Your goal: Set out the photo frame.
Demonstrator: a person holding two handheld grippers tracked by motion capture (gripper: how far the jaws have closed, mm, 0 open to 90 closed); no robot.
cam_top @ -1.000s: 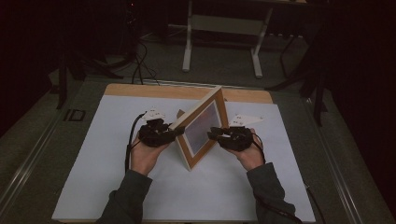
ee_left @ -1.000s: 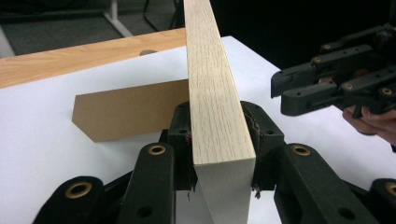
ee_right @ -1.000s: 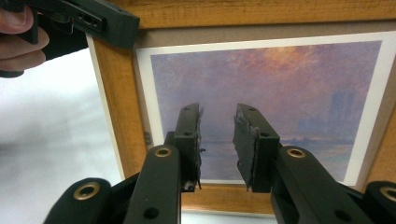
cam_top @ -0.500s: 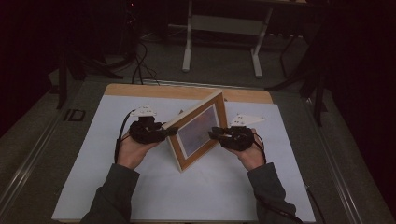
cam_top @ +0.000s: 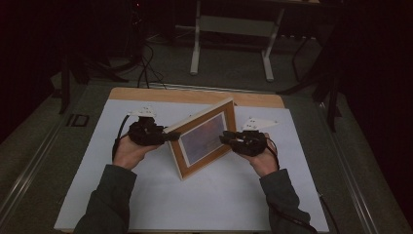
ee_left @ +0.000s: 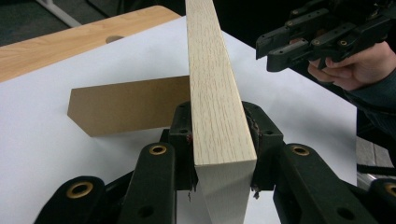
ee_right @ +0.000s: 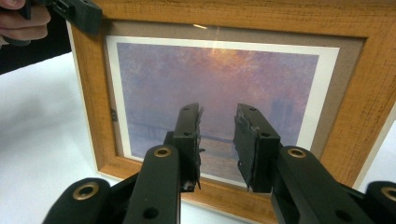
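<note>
The wooden picture frame [cam_top: 204,136] stands upright on the white surface [cam_top: 146,195], resting on its lower edge and turned at an angle, its glazed front with the hazy purple print toward the person's right side. The left hand-held gripper [cam_top: 168,137] is clamped on the frame's side rail: in the left gripper view the pale wood edge [ee_left: 217,93] sits squeezed between both pads. The brown easel-back stand [ee_left: 126,109] juts out from the back of the frame and reaches down toward the surface, so it looks already unfolded. The right hand-held gripper [ee_right: 217,140] hovers just in front of the glass with its jaws parted and nothing between them; in the high view it sits at the frame's right edge, close but apparently not gripping.

Judged from this, the frame is raised and its stand is out, which seems the larger part of the work. What seems left is to settle the frame so it leans on the stand by itself, then let go with the left hand-held gripper; whether the stand already bears the weight cannot be told
</note>
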